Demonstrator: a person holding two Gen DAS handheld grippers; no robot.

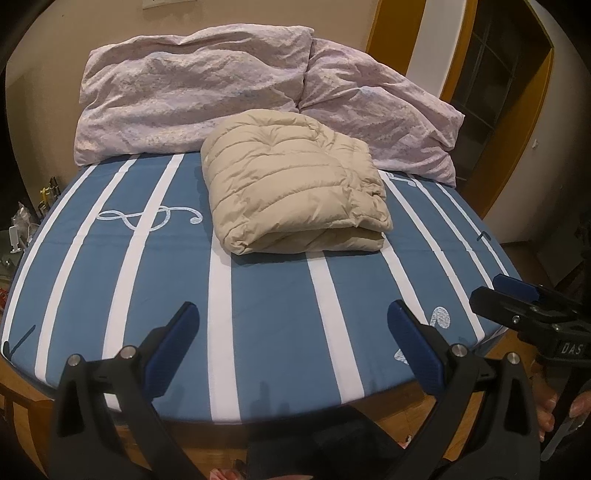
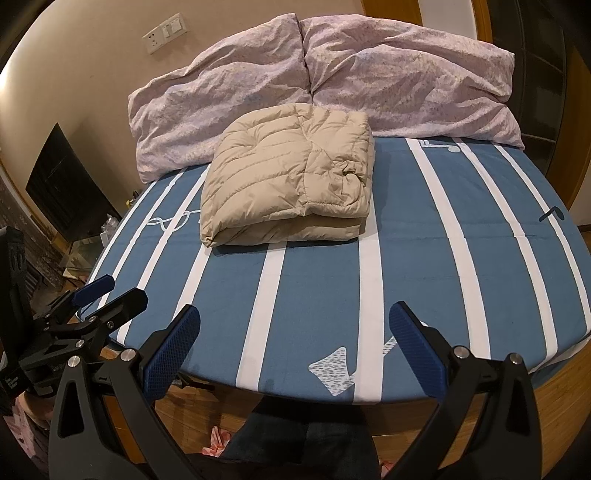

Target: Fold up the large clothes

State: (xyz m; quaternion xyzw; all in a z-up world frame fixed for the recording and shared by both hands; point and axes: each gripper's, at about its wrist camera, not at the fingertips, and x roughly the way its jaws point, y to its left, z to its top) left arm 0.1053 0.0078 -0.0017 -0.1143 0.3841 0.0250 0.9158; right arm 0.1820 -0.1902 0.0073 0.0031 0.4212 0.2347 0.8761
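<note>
On the blue-and-white striped bed sheet (image 1: pixel 258 295) the folded beige quilted down jacket (image 1: pixel 295 192) lies well ahead, long axis running away from me. My left gripper (image 1: pixel 293 332) and right gripper (image 2: pixel 293 332) hang spread and empty, about equally far.

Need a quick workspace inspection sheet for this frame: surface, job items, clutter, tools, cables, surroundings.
Surface: bed, blue sheet with white stripes.
Job's things: beige puffer jacket, folded into a bundle, lying in front of the pillows.
Clutter: two pink pillows at the head of the bed.
Grippers: left tool open, holding nothing; right tool open, holding nothing; both near the foot of the bed.
Cables: nothing seen.
Surroundings: wall socket, wooden floor.
</note>
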